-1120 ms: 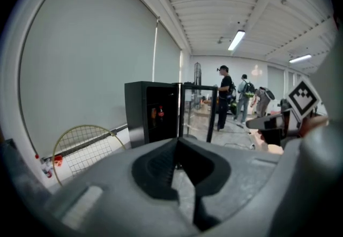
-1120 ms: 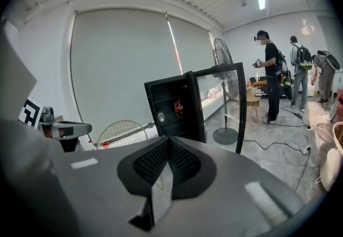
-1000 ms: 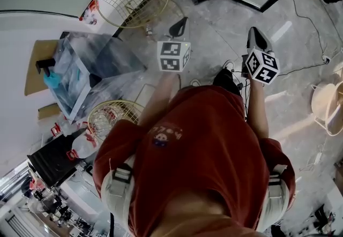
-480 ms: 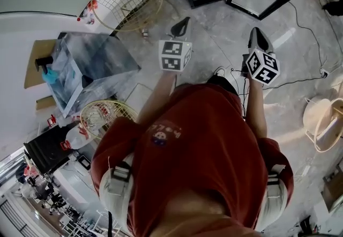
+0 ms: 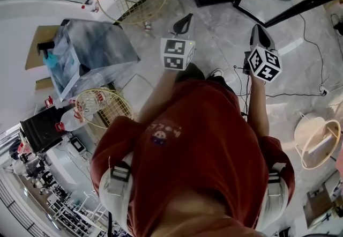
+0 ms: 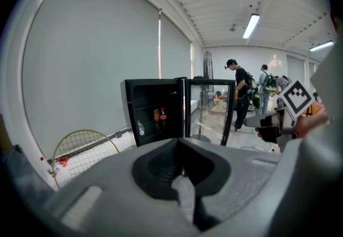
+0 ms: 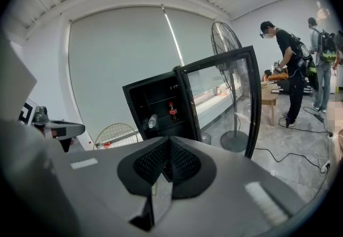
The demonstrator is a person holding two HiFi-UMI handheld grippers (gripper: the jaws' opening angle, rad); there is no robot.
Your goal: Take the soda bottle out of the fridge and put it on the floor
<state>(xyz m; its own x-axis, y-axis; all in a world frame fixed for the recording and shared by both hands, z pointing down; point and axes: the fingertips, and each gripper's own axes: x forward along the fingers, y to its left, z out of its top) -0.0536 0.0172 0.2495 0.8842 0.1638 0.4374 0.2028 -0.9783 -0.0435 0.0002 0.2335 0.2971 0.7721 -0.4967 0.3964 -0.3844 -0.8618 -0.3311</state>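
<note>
Retrieval not yet begun: soda bottle stands on a shelf inside the open fridge, well ahead of left gripper and right gripper, both with jaws pressed together on nothing; grasp, removal and placement on the floor all outstanding.

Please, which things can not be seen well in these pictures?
Label of the soda bottle: too small in both gripper views.
Lower fridge: right gripper view, behind the right hand-held gripper.
Its inside: head view, dark and cut off by the top edge.
Some floor: head view, under the person's red shirt.
</note>
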